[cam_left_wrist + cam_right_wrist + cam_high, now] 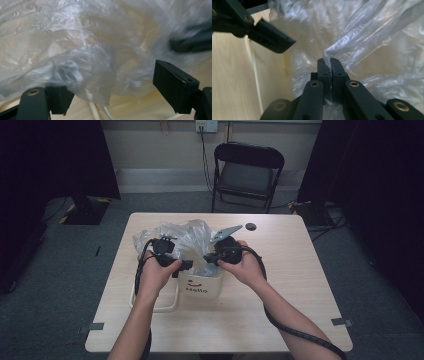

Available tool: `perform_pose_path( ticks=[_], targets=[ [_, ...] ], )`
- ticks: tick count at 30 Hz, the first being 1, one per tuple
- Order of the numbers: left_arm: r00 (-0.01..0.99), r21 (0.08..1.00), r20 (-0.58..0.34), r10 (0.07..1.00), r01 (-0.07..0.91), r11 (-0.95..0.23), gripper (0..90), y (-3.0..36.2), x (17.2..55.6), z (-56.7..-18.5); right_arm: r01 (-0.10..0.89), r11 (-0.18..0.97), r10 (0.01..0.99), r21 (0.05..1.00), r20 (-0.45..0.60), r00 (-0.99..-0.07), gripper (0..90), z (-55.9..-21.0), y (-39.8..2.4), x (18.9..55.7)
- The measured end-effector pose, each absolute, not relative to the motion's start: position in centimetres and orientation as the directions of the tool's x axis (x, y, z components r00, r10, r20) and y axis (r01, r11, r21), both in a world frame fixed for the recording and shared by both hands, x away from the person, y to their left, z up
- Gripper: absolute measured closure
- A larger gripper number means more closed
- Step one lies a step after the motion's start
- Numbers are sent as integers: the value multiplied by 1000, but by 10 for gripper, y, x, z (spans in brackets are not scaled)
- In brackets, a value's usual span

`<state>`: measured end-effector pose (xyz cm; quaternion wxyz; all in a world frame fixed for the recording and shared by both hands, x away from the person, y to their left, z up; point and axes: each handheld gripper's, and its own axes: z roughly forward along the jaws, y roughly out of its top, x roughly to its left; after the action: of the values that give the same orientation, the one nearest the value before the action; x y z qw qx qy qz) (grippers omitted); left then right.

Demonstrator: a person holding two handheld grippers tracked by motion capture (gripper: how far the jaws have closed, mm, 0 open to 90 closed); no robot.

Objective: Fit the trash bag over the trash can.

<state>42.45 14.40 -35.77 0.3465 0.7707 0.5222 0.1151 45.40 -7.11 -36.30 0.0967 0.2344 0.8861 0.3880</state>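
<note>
High view is showing a person standing at a pale wooden table (280, 285), a gripper in each hand, both working at a clear plastic bag (192, 237) that is billowing out of a small cream bin (202, 287) marked "Hello" near the table's middle. The left gripper (184, 265) is sitting at the bin's left rim, and the right gripper (210, 259) is sitting at the right side of the bag, with its grey plate sticking up behind it. A black folding chair (248, 172) is standing beyond the table, and a small dark disc (250, 226) is lying near the table's far edge.

Right gripper view is showing the right gripper (331, 62) with its jaws pressed together on a fold of the plastic bag (372, 37), the film running up from between the pads. The left gripper (272, 41) is showing at upper left there.

Left gripper view is showing the left gripper (107, 82) with its jaws standing wide apart, the crumpled plastic bag (82, 55) hanging between and beyond them, not pinched.
</note>
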Motion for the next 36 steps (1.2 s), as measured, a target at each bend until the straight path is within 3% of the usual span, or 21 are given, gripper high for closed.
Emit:
perform_pose_path(
  ticks=[4, 15, 17, 22, 27, 36],
  targets=[
    [427, 672, -199, 882, 715, -194, 211, 143, 423, -350, 343, 630, 464, 697, 16, -886, 872, -375, -62, 454],
    [419, 668, -166, 893, 713, -211, 173, 129, 433, -347, 327, 617, 412, 716, 60, -909, 814, -365, -63, 444],
    [417, 661, -162, 895, 718, -215, 180, 129, 433, -349, 320, 617, 405, 719, 60, -913, 725, -364, -64, 443],
    [418, 643, -150, 896, 730, -232, 196, 130, 433, -357, 329, 575, 445, 749, 52, -894, 397, -358, -70, 440],
    [417, 628, -162, 894, 743, -232, 210, 131, 434, -363, 338, 529, 482, 778, 53, -875, 296, -344, -85, 440],
    [421, 623, -174, 890, 748, -231, 218, 132, 433, -366, 444, 435, 656, 783, 62, -752, 270, -332, -105, 472]
  ],
)
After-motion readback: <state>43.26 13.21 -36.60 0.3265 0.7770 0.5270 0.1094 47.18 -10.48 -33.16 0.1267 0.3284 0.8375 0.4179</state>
